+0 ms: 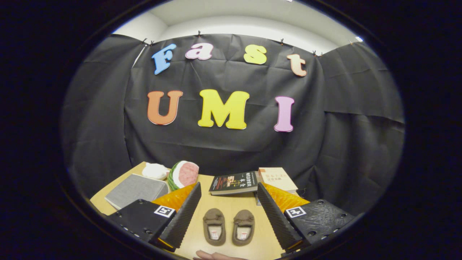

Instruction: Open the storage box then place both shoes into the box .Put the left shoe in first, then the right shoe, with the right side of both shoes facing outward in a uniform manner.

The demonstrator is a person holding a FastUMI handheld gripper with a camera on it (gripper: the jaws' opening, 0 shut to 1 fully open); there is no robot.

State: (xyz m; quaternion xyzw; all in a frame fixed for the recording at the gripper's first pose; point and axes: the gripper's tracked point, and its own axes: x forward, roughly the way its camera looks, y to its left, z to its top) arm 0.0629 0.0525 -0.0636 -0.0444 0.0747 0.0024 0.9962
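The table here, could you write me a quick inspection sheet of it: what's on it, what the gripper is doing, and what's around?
Surface: light wooden table, lit evenly.
Job's things: two small brown shoes side by side between the gripper's fingers, left shoe, right shoe, toes pointing away; grey storage box beyond the left finger, lid shut.
Clutter: watermelon-slice toy, white soft item, dark book, pale book.
Gripper: gripper open, fingers wide apart, holding nothing.
Cables: nothing seen.
Surroundings: black cloth wall behind the table; part of a hand near the table's front edge.
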